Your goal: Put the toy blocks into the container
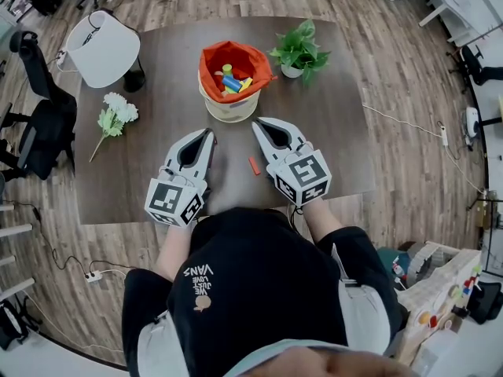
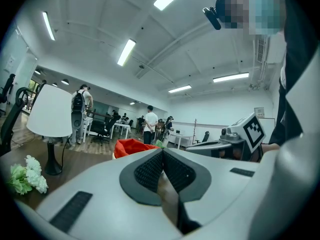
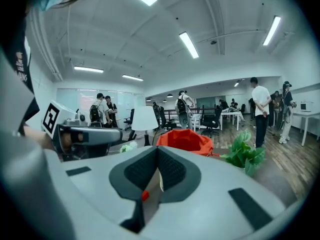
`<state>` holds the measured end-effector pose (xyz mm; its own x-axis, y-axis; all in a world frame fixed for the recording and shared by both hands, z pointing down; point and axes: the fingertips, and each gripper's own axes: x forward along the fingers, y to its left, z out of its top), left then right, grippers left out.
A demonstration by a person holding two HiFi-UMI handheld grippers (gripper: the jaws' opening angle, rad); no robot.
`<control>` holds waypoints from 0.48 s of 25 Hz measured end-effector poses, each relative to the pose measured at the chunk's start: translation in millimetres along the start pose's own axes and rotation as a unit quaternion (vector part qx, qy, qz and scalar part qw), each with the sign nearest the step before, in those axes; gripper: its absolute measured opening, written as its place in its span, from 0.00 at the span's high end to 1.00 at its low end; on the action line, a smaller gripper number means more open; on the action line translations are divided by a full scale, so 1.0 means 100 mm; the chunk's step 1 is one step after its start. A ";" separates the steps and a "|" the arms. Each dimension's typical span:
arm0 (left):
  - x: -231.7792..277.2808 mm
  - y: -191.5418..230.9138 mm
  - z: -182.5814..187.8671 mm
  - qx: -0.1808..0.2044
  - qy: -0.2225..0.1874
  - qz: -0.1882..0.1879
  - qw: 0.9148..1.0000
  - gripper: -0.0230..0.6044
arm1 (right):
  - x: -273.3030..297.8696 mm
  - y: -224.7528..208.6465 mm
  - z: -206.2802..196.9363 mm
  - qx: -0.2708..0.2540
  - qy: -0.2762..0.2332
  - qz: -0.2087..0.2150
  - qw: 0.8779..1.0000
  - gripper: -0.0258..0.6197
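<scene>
Both my left claw (image 1: 210, 133) and right claw (image 1: 258, 124) are closed, empty. Coming down closed, I could push the red block (image 1: 254, 166) off the tabletop's (image 1: 141, 187) near edge.

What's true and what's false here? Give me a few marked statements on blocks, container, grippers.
1. The container already holds several blocks. True.
2. A red block lies on the table between the two grippers. True.
3. The right gripper holds the red block. False: its jaws are shut with nothing gripped, and the block lies on the table beside it.
4. The left gripper stands wide open. False: its jaws are shut and empty.
5. The potted plant stands left of the container. False: in the head view it stands to the container's right, and the white flowers lie to the left.
</scene>
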<state>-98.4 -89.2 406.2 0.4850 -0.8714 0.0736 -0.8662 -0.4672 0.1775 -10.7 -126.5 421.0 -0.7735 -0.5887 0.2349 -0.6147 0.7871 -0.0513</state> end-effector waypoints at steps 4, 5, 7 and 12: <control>-0.01 -0.03 -0.01 0.000 0.001 -0.001 1.000 0.95 | -0.03 0.02 -0.10 0.003 0.011 0.001 1.000 0.93; -0.01 -0.03 -0.02 0.001 0.002 -0.002 1.000 0.95 | -0.03 0.02 -0.12 0.005 0.013 0.001 1.000 0.93; -0.01 -0.04 -0.03 0.002 0.004 -0.002 1.000 0.95 | -0.04 0.02 -0.14 0.006 0.015 0.000 1.000 0.93; -0.02 -0.07 -0.03 0.016 0.011 0.002 1.000 0.95 | -0.06 0.03 -0.13 0.007 0.013 -0.001 1.000 0.93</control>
<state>-92.7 -84.1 408.3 0.4840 -0.8698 0.0957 -0.8712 -0.4688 0.1453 -5.8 -117.8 432.3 -0.7680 -0.5850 0.2605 -0.6184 0.7832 -0.0643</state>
